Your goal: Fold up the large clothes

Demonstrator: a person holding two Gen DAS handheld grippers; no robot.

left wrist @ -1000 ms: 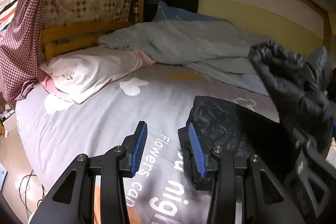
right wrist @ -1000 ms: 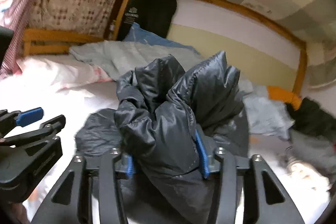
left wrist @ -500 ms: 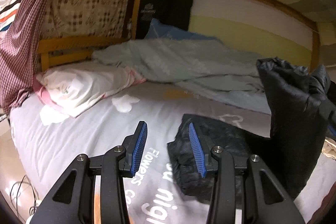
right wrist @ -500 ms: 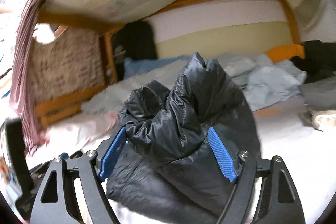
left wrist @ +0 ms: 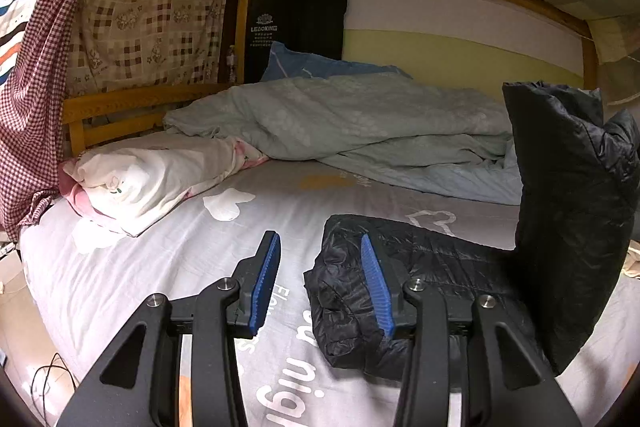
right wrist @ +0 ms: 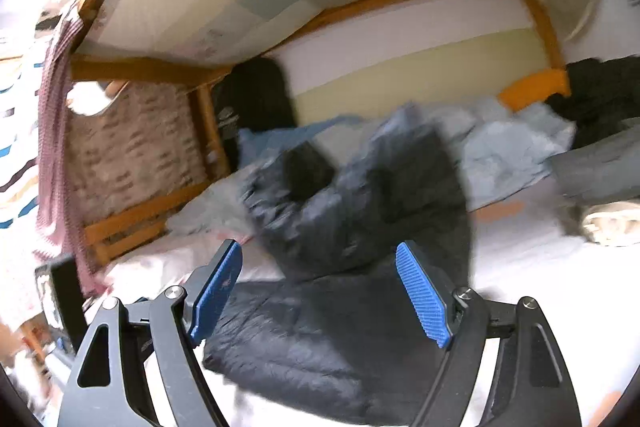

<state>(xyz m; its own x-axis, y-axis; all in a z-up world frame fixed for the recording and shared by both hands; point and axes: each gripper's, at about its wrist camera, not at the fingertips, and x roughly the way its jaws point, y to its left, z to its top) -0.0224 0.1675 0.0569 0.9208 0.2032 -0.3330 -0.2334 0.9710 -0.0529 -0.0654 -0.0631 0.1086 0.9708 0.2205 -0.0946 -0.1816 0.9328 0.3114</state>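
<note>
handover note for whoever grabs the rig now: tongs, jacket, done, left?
Left tongs: open, empty, one pad at the edge of the black puffer jacket.
Right tongs: wide open, pads clear of the jacket, whose raised flap stands just ahead of them.
Jacket lies on the grey printed bedsheet, one part flat, one part upright.
Done: partial fold at most.
Left: lay the raised part over, flatten, finish folding.
</note>
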